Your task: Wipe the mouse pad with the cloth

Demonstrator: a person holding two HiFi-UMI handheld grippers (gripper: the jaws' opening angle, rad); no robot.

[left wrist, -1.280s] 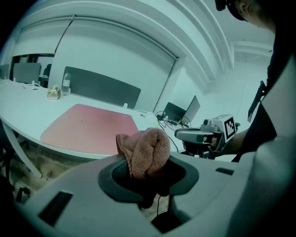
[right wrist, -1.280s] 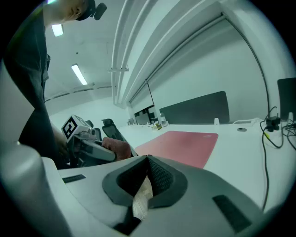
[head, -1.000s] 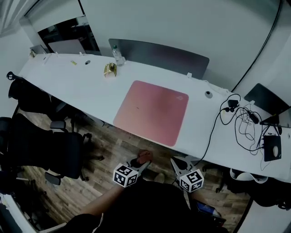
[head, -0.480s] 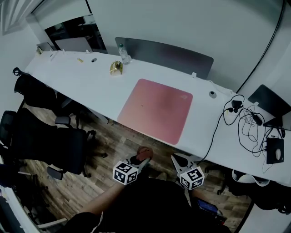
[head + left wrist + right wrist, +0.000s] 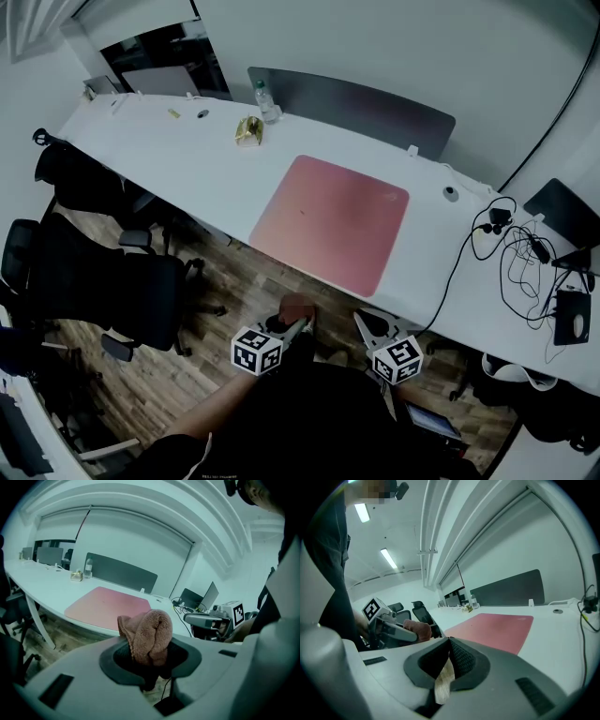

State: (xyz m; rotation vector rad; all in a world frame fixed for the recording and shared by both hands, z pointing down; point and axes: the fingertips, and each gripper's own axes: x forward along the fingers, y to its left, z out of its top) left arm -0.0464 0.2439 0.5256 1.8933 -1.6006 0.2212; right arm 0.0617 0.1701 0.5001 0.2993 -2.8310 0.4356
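Observation:
A pink mouse pad [image 5: 328, 225] lies flat on the long white desk [image 5: 178, 159], near its front edge. Both grippers hang below the desk edge, over the wooden floor and close to my body. My left gripper [image 5: 292, 323] is shut on a bunched brown cloth [image 5: 296, 307]; in the left gripper view the cloth [image 5: 147, 637] bulges out between the jaws, with the mouse pad [image 5: 108, 606] ahead and to the left. My right gripper [image 5: 363, 321] is shut with nothing in it; its jaws meet at the right gripper [image 5: 450, 643], the mouse pad [image 5: 497, 627] ahead of it.
Black office chairs [image 5: 103, 281] stand left of me. A grey divider panel [image 5: 356, 103] runs behind the desk, with a water bottle [image 5: 265, 98] and a small golden object [image 5: 249, 131] at the back. Tangled cables [image 5: 511, 253], a laptop [image 5: 562, 211] and a black device [image 5: 569, 319] fill the desk's right end.
The head view has shifted, so the desk and pad sit lower and further right in it. Both grippers have stayed low by my body, the left one still holding the cloth.

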